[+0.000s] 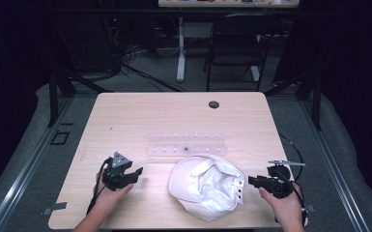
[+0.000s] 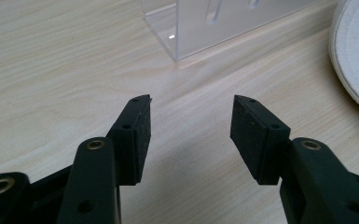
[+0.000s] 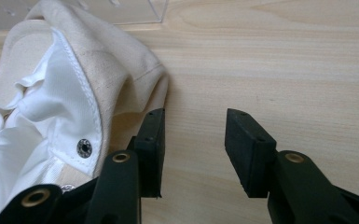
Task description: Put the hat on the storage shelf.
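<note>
worktop: light wood-grain worktop (image 1: 140,116), rounded corners, with a small dark round hole (image 1: 214,104) near the far edge

room: pretty dark all round, grey floor, a black folding chair (image 1: 234,43) and a white desk leg (image 1: 180,48) behind the worktop, a tangle of cables (image 1: 125,58) on the floor at the back left

cap: one white cap (image 1: 207,186) lying upside down on the near middle of the worktop, lining facing up, between the two hands; in the right gripper view you can see the white lining and a metal snap (image 3: 84,148) on it

clear rack: one see-through plastic rack (image 1: 186,143) lying flat just behind the cap, a corner of it showing in the left gripper view (image 2: 205,28)

left tongs: left tongs (image 1: 136,173) sit to the left of the cap, jaws wide apart, nothing between them, just bare wood underneath (image 2: 191,119); apart from the cap, whose edge shows at the right of that view

right tongs: right tongs (image 1: 252,181) are right at the cap's right edge, jaws apart (image 3: 193,135), bare wood in the gap; one jaw is just beside the cap's cloth, can't tell if it actually touches

count: 1 cap, 1 clear rack, 2 tongs, 2 hands, 1 chair
</note>
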A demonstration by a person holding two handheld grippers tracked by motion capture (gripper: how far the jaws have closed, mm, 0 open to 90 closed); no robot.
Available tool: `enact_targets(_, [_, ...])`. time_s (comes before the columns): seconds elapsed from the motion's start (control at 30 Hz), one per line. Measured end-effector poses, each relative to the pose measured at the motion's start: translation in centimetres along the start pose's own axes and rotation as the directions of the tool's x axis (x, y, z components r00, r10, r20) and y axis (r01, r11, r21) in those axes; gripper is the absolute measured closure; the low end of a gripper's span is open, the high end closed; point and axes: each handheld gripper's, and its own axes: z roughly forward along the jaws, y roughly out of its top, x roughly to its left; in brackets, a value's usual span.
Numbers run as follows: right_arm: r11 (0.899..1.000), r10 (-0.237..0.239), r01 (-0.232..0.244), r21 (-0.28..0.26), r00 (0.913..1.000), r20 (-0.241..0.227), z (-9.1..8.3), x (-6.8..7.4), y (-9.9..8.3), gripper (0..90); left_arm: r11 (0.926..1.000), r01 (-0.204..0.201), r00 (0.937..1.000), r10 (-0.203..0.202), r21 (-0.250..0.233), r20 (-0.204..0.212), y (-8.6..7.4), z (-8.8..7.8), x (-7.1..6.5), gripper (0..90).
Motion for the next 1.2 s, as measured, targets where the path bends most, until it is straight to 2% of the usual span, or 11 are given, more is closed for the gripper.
enact_targets(0.67, [0.996,0.017,-0.009,0.094,0.9955,-0.093,-1.0,0.6,0.8,53.0,1.0,-0.008,1.0,0.008,0.004,-0.001,0.0,0.1,-0.2,47.5])
enact_targets(0.9, [0.991,0.053,-0.033,0.131,0.9876,-0.148,-1.2,0.6,0.6,51.1,0.9999,-0.013,0.9999,0.013,0.001,0.001,-0.1,0.1,-0.3,47.5])
enact_targets(1.03, [0.99,0.079,-0.057,0.129,0.9817,-0.173,-1.1,0.7,0.3,49.4,0.9998,-0.017,0.9999,0.017,0.006,0.003,-0.1,0.2,-0.4,47.5])
enact_targets(1.2, [0.99,0.082,-0.058,0.127,0.9775,-0.194,-1.1,1.1,0.1,49.0,0.9998,-0.021,0.9998,0.021,0.007,0.004,-0.1,0.2,-0.5,47.4])
